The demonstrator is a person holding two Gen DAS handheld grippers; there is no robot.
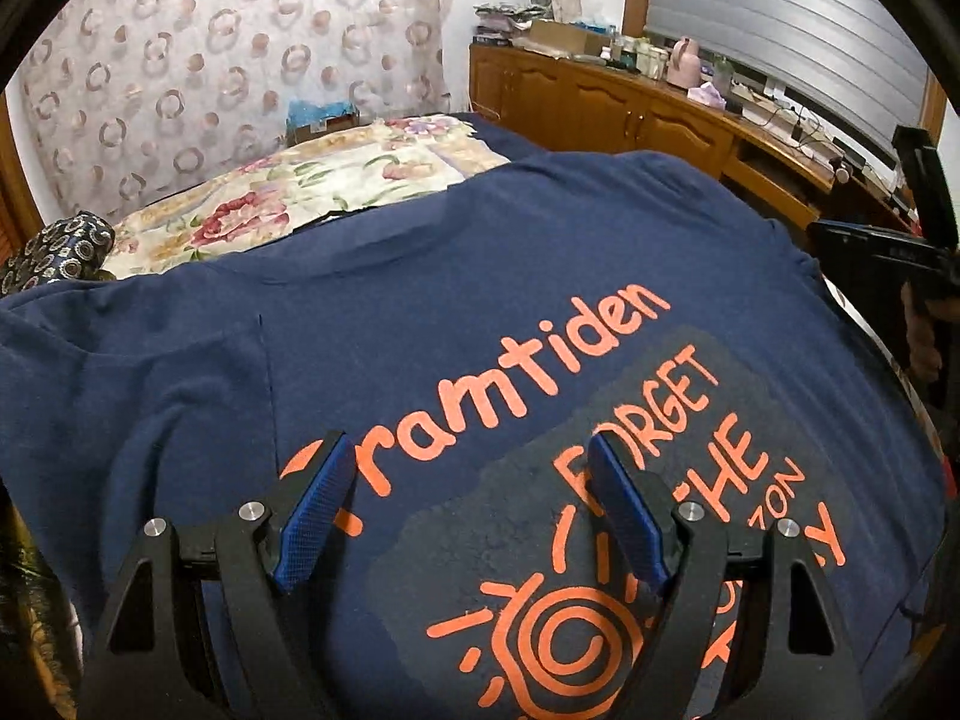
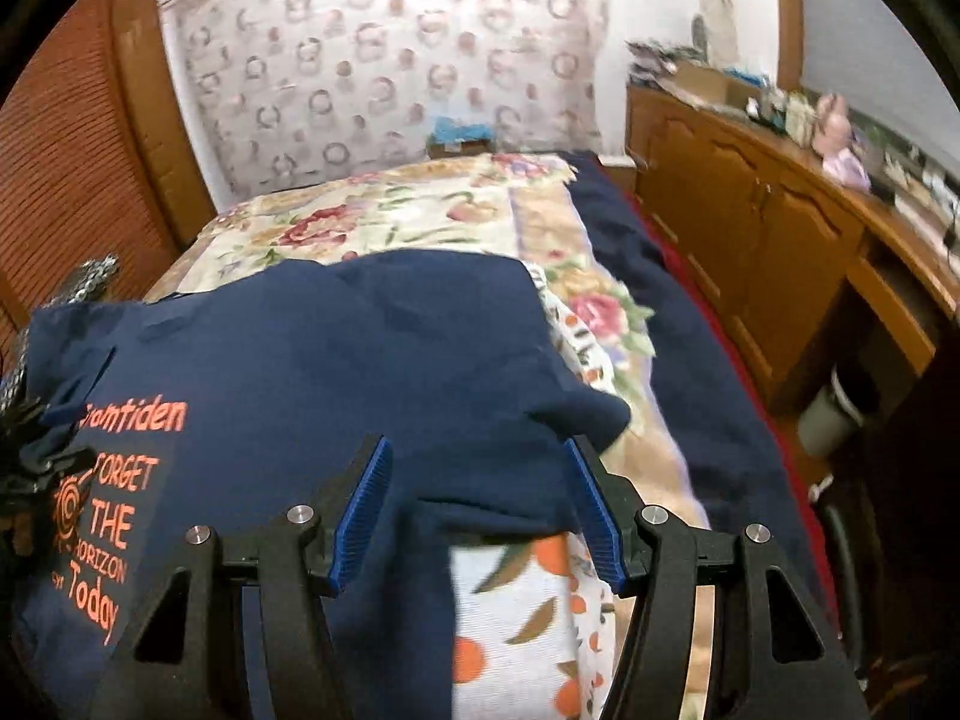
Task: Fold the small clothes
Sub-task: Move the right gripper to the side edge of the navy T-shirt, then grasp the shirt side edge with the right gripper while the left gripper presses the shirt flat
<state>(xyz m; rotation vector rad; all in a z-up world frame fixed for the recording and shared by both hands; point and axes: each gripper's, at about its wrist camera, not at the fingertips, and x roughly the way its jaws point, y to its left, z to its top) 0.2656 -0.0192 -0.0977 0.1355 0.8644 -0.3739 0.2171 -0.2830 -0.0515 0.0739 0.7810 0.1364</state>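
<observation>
A navy T-shirt [image 1: 480, 312] lies spread across the bed, printed side up, with orange lettering [image 1: 510, 378] that reads "ramtiden" and "FORGET THE" above a spiral sun design [image 1: 564, 642]. Under it the bed wears a floral bedspread [image 1: 288, 192], and a dark blue blanket [image 2: 678, 324] runs along the side of the bed nearest the cabinets.

The left gripper [image 1: 474, 504] hovers over the shirt's print with its jaws spread wide, nothing between the blue pads [image 1: 318, 522]; from this view I cannot tell whether they touch the cloth. At the right edge of that same view the other tool shows as a dark shape beside the shirt's far shoulder.

The right gripper [image 2: 480, 504] also has its jaws wide apart and empty. It sits over the shirt's sleeve [image 2: 576, 414], where the navy cloth bunches and ends against a white sheet printed with oranges [image 2: 528, 624]. From here the lettering reads "FORGET THE HORIZON" and "Today", far off to the left of the jaws.

A wooden cabinet run [image 1: 606, 108] stands along the wall beside the bed, its top crowded with boxes and small items. A curtain with ring patterns [image 2: 390, 60] hangs behind the head of the bed, and a louvred wooden door [image 2: 66, 150] stands on the other side.
</observation>
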